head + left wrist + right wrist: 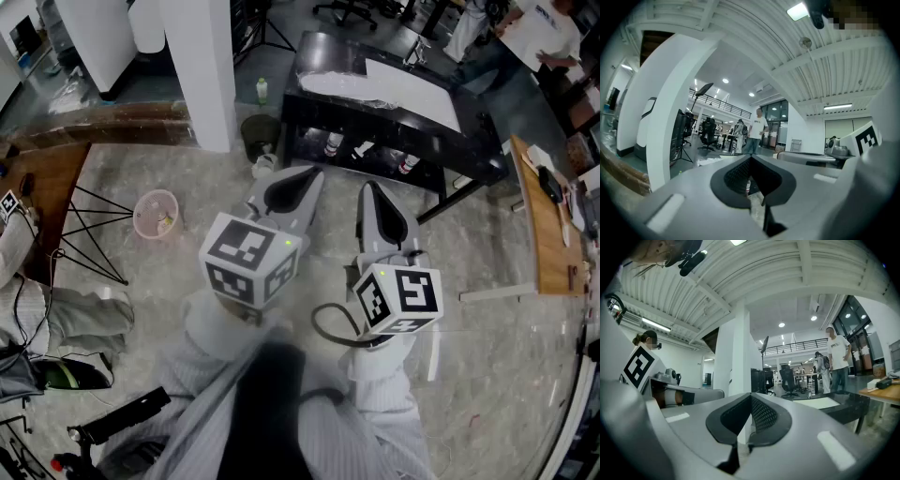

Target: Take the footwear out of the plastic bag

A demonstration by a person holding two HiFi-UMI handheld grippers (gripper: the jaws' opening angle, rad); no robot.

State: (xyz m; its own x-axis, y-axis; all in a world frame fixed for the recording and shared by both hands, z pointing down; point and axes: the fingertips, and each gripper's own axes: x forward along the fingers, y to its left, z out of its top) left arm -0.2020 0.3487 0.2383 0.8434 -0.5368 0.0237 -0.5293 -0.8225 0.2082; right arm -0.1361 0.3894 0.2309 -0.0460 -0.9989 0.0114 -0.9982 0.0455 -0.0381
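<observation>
Past the far black table (394, 103) and white pillar (202, 66), I hold my left gripper (305, 178) and right gripper (372, 192) side by side over bare floor, jaws pressed together on nothing, probably waiting, since neither bag nor footwear shows anywhere.

Under the black tabletop (323, 52), three bottles (364, 148) are too small for their labels to be read. Left of it, the pink bin (139, 214) holds scraps too small to tell. Beyond its far right corner, a person (553, 33) is cut off by the picture's edge. Nearer than it, the left gripper (295, 183) and right gripper (373, 195) hide the hands holding them.
</observation>
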